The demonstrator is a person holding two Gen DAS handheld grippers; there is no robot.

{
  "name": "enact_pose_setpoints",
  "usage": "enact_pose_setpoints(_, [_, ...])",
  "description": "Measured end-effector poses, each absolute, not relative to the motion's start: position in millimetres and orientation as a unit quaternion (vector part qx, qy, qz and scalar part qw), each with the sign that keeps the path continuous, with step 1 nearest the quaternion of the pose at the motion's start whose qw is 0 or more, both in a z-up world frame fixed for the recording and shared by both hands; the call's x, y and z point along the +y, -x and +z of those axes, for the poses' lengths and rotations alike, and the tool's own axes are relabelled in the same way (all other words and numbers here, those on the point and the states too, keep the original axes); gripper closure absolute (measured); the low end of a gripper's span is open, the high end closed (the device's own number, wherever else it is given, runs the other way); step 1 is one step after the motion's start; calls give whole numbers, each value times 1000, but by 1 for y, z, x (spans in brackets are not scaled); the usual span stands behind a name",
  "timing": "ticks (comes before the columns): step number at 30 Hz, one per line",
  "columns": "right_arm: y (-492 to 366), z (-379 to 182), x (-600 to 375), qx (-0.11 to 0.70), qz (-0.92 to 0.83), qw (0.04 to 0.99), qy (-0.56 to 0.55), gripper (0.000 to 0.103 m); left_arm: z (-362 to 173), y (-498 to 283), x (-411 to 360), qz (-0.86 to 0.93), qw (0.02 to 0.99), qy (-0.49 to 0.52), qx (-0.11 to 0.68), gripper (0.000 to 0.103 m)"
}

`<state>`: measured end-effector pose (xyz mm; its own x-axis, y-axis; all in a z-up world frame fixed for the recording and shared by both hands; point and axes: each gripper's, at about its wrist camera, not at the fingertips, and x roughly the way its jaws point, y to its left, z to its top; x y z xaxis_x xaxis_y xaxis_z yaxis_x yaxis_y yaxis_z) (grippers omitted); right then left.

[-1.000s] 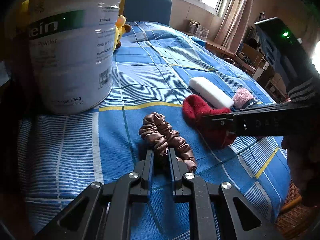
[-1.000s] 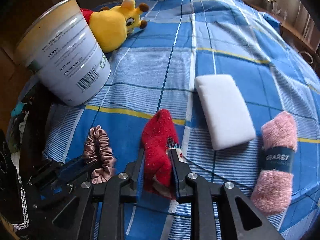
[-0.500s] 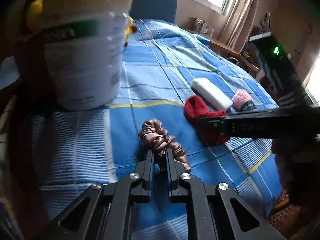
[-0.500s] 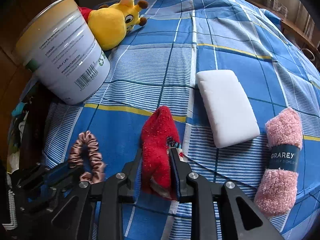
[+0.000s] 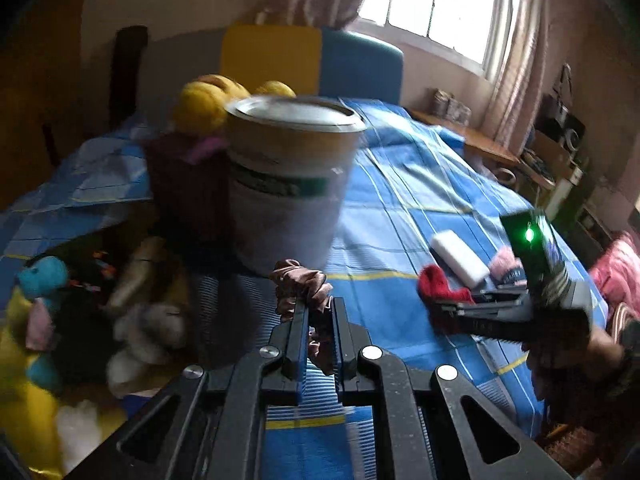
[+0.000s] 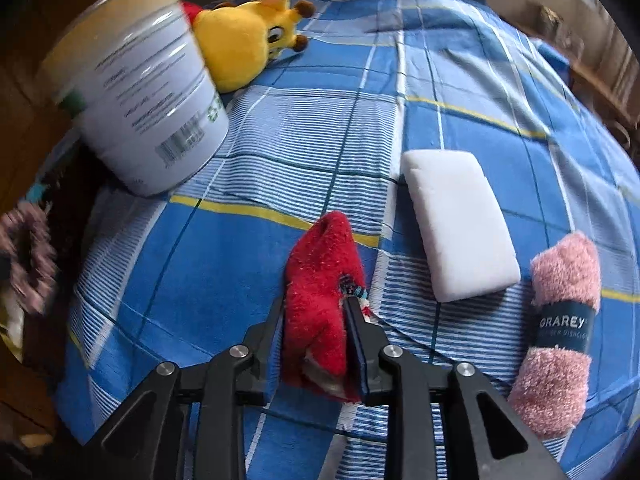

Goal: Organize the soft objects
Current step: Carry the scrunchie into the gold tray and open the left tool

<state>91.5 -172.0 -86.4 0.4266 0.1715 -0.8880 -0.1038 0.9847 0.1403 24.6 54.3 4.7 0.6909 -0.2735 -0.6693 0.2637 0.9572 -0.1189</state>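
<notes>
Left gripper (image 5: 318, 312): jaws narrow and clamped on the brown satin scrunchie (image 5: 301, 286), which hangs between the fingers clear of the bed, in front of the tin.
Right gripper (image 6: 314, 308): pointing steeply down at the bed, jaws opening; the red fuzzy sock (image 6: 320, 296) lies between the fingers on the blue checked bedspread (image 6: 280, 132), and the fabric still fills the gap between them.
Tin (image 5: 288, 184): large white powder tin, upright near the bed's edge, open top showing in the left wrist view; its barcode side shows in the right wrist view.
White foam block (image 6: 456, 224): flat on the bedspread just right of the sock, apart from it.
Pink fluffy cloth (image 6: 560, 320): rolled in a dark band reading GRAREY, right of the block.
Yellow plush toy (image 6: 248, 40): lying behind the tin.
Only in left wrist view: a pile of soft toys and cloth (image 5: 80, 312) beside the bed on the left, headboard in yellow and blue panels (image 5: 312, 60), bright window (image 5: 436, 4), the right gripper's body with a green light.
Only in right wrist view: the scrunchie as a blur at the far left edge; the cloth's printed band.
</notes>
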Motion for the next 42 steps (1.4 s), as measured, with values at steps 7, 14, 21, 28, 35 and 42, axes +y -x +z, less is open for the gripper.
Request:
enact_pose_setpoints(7, [-89, -87, -171, 525, 79, 847, -20, 74, 21, -18, 88, -105, 932, 10, 347, 93])
enact_pose_setpoints(14, [-87, -87, -165, 517, 77, 852, 4, 73, 25, -14, 125, -58, 938, 22, 341, 93])
enact_pose_setpoints(21, [-86, -86, -164, 515, 77, 854, 10, 73, 18, -17, 159, -10, 937, 28, 348, 93])
enact_pose_setpoints(28, [-86, -87, -163, 513, 77, 855, 16, 73, 5, -15, 203, 27, 929, 48, 366, 93])
enact_pose_setpoints(35, [-86, -86, -163, 513, 76, 855, 21, 73, -4, 0, 272, 58, 914, 113, 385, 92])
enact_pose_setpoints(42, [-86, -86, -161, 513, 75, 855, 24, 73, -29, 8, 304, 88, 898, 120, 413, 90])
